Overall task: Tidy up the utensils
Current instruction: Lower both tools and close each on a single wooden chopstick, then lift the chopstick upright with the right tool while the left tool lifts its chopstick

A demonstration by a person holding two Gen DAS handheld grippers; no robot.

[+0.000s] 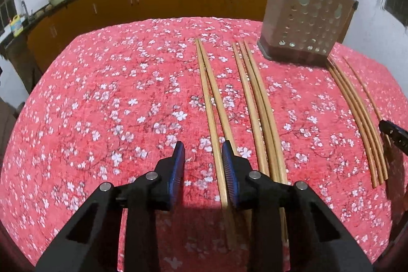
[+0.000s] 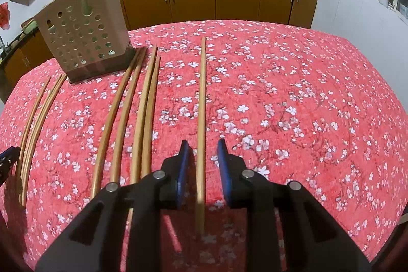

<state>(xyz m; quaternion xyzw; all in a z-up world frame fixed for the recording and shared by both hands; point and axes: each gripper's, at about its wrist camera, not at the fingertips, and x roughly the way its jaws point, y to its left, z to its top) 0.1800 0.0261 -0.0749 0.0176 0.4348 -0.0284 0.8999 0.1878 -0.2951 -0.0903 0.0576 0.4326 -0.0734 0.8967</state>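
Left claw [image 1: 203, 153] astride chopstick [image 1: 213, 124]

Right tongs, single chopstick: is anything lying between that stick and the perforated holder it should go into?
Yes. On the cloth between the lone chopstick, which lies between the right tongs' blue pads, and the holder lie four more chopsticks. They lie flat, so a lifted stick would likely pass over them. The holder's top opening is not visible.

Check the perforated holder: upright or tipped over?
Upright. The perforated holder stands on its dark base on the tablecloth, open top facing up, chopsticks lying beside it.
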